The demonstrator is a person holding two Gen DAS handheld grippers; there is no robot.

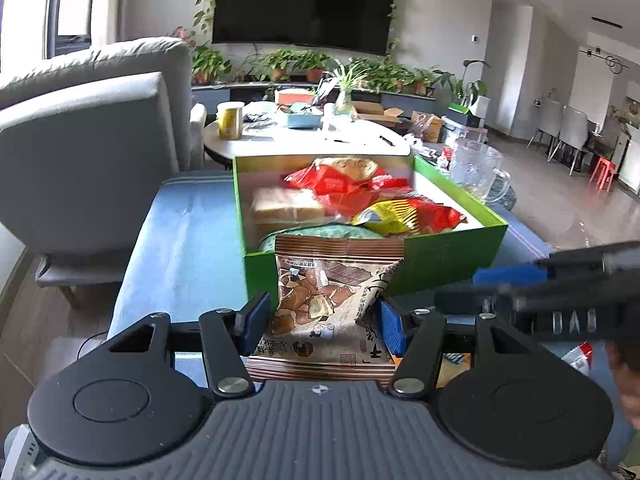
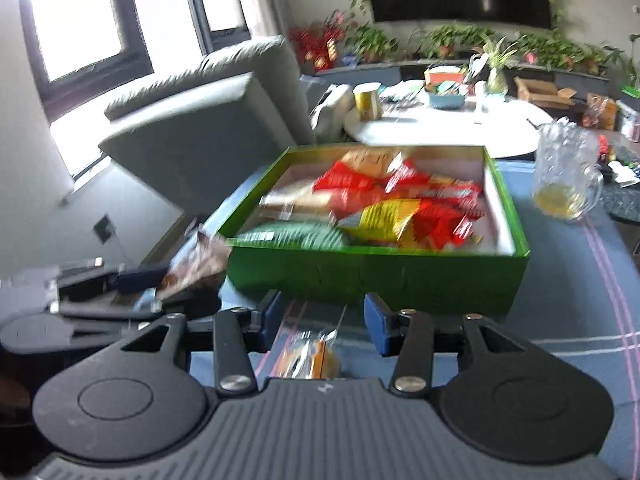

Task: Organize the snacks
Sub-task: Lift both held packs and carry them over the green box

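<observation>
My left gripper (image 1: 322, 320) is shut on a brown snack packet (image 1: 332, 300) and holds it upright just in front of the near wall of the green box (image 1: 440, 264). The box holds several red, yellow, tan and green snack packets (image 1: 360, 200). In the right wrist view the box (image 2: 380, 276) is ahead, and the left gripper with the brown packet (image 2: 196, 264) is at the left. My right gripper (image 2: 324, 320) is open above a clear-wrapped orange snack (image 2: 312, 356) lying on the blue cloth. The right gripper (image 1: 520, 280) shows blurred in the left wrist view.
A glass pitcher (image 2: 568, 176) stands right of the box on the blue tablecloth (image 1: 180, 248). A grey sofa (image 1: 88, 140) is at the left. A white round table (image 2: 440, 124) with clutter is behind the box. A small red-white packet (image 1: 580, 356) lies at the right.
</observation>
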